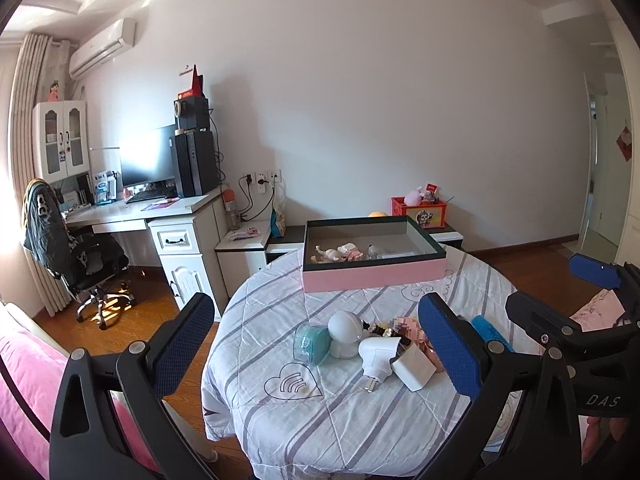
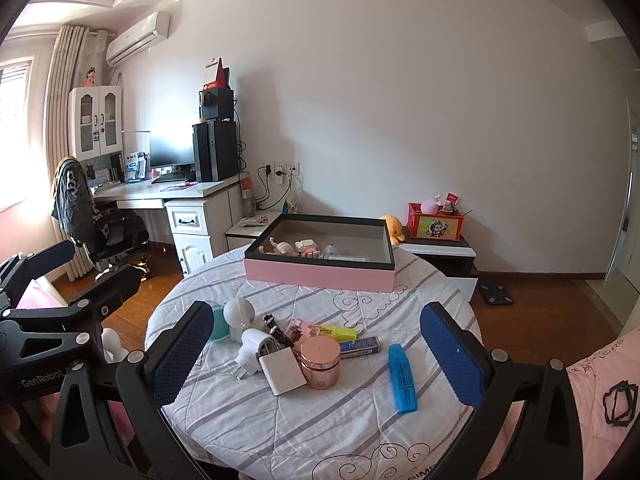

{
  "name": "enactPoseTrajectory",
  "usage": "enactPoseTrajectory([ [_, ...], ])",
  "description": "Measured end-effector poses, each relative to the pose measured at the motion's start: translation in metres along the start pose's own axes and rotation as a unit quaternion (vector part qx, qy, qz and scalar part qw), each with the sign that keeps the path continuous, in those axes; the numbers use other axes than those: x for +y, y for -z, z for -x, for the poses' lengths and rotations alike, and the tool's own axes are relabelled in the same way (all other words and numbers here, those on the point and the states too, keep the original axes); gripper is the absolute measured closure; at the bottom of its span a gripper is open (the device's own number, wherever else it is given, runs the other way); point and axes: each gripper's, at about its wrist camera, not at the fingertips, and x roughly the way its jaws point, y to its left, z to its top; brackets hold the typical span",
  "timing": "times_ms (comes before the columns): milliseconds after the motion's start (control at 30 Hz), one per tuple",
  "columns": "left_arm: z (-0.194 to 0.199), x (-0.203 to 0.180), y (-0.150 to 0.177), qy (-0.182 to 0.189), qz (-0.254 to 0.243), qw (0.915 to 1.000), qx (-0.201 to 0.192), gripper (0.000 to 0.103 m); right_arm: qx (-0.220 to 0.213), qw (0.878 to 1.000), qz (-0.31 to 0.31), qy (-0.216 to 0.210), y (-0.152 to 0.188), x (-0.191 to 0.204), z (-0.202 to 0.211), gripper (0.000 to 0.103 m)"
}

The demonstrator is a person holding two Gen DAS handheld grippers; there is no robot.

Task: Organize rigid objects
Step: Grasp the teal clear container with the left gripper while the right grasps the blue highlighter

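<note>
A pink box with a dark rim (image 1: 372,276) (image 2: 320,276) stands at the far side of the round table and holds a few small figures (image 2: 294,247). Nearer lie a white plug adapter (image 1: 378,354) (image 2: 252,344), a white square charger (image 2: 282,372), a rose-gold jar (image 2: 320,362), a blue highlighter (image 2: 402,378), a yellow highlighter (image 2: 338,333), a white robot figure (image 1: 346,328) (image 2: 239,312) and a teal case (image 1: 312,346). My left gripper (image 1: 320,354) is open above the near table edge. My right gripper (image 2: 316,356) is open over the pile.
The table wears a white striped cloth (image 2: 320,432). A desk with a computer (image 1: 188,160) and an office chair (image 1: 88,264) stand at the left. A low cabinet with an orange toy box (image 2: 436,224) stands behind the table. Pink bedding (image 1: 24,380) lies at the near left.
</note>
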Motion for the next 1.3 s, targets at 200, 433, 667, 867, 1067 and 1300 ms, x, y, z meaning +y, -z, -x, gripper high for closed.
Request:
enactPoseTrajectory([
  [200,-0.032,0.001,0.026,0.008,-0.002,0.9987,0.05,0.0,0.038,0.999,-0.011,0.009,0.02,-0.011,-0.025,0.0],
  [433,-0.079,0.004,0.057,0.007,-0.002,0.9929,0.119,0.0,0.095,0.995,-0.029,0.029,0.051,-0.038,-0.061,0.0],
  [667,-0.118,0.011,0.074,-0.006,0.006,0.9874,0.158,0.0,0.138,0.988,-0.048,0.049,0.075,-0.067,-0.09,0.0],
  [867,-0.154,0.026,0.08,-0.015,0.01,0.9836,0.179,0.0,0.168,0.982,-0.06,0.059,0.09,-0.085,-0.116,0.0],
  [1067,-0.191,0.038,0.082,-0.032,0.021,0.9817,0.187,0.0,0.191,0.978,-0.06,0.064,0.1,-0.095,-0.14,0.0],
  [1300,-0.22,0.03,0.079,-0.008,0.004,0.982,0.188,0.003,0.201,0.975,-0.059,0.076,0.101,-0.103,-0.159,0.0],
])
